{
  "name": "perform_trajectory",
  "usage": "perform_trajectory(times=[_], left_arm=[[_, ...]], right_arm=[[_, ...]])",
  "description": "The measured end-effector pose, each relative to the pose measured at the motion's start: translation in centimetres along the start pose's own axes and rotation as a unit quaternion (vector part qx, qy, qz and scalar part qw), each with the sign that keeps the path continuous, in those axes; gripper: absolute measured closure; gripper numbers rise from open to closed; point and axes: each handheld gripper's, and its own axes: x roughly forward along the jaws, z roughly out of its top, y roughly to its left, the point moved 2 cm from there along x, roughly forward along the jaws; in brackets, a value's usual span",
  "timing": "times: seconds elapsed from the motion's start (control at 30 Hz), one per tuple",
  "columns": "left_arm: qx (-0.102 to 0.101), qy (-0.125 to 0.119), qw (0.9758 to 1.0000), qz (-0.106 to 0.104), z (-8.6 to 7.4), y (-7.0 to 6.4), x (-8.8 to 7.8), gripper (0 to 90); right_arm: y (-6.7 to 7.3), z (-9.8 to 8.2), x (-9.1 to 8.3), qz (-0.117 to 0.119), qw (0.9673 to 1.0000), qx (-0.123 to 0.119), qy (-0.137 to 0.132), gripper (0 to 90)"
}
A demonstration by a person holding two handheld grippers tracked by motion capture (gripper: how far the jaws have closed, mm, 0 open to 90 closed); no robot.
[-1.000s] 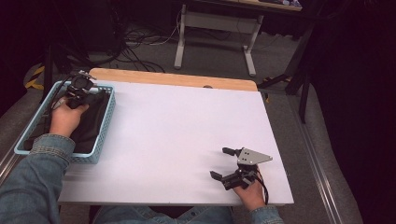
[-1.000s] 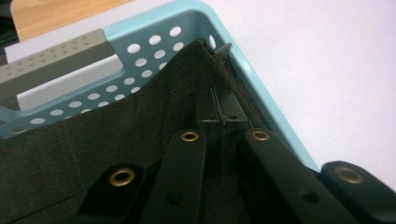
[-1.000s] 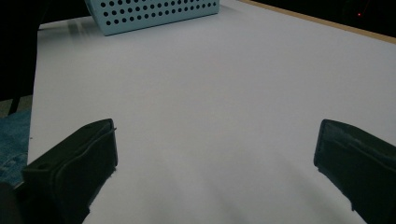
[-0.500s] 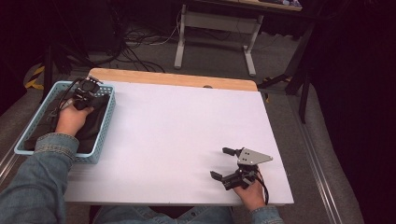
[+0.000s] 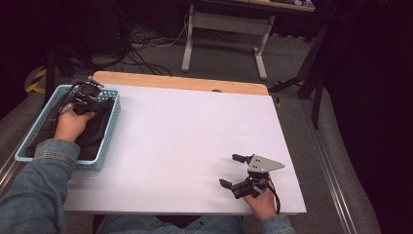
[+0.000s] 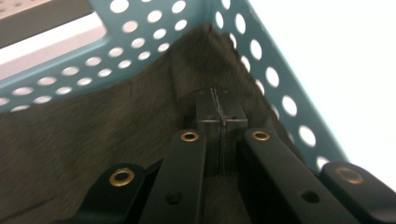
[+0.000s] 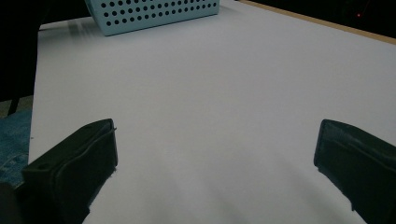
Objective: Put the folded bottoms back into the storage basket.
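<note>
So, left gripper (image 6: 219,119) down in the far corner of the blue basket (image 5: 104,141) at the desk's (image 5: 195,141) left edge, jaws pinched together on the dark cloth (image 6: 93,140) there, right gripper (image 5: 236,170) resting near the front right, jaws spread wide, nothing between them.

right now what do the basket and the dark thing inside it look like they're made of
Basket: apparently light blue plastic, smooth and slightly glossy, its walls punched with even round holes.
Dark cloth: looks like soft fabric, maybe felt or fleece, with a matte, faintly fuzzy surface that creases into the basket's corner.
</note>
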Motion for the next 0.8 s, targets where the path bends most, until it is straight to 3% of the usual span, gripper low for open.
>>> perform_trajectory(times=[0.17, 0.37, 0.63, 0.7, 0.8], left_arm=[[0.020, -0.026, 0.9994, -0.007, -0.9, -0.3, -2.4, 89.6], [0.022, -0.052, 0.9981, -0.026, -2.7, -0.6, -4.8, 89.5], [0.070, -0.045, 0.9955, -0.045, -4.5, -2.9, -6.3, 89.6], [0.077, -0.038, 0.9955, -0.040, -4.6, -3.3, -6.3, 89.5], [0.082, -0.031, 0.9950, -0.048, -4.9, -3.7, -6.2, 89.6]], right_arm=[[0.0, 0.0, 0.0, 0.000, 1.0000, 0.000, 0.000, 0.4], [0.0, 0.0, 0.0, 0.000, 1.0000, 0.000, 0.000, 0.4], [0.0, 0.0, 0.1, -0.001, 1.0000, 0.001, 0.002, 0.4], [0.0, 0.0, 0.1, -0.001, 1.0000, 0.000, 0.003, 0.4], [0.0, 0.0, 0.1, -0.001, 1.0000, 0.001, 0.003, 0.4]])
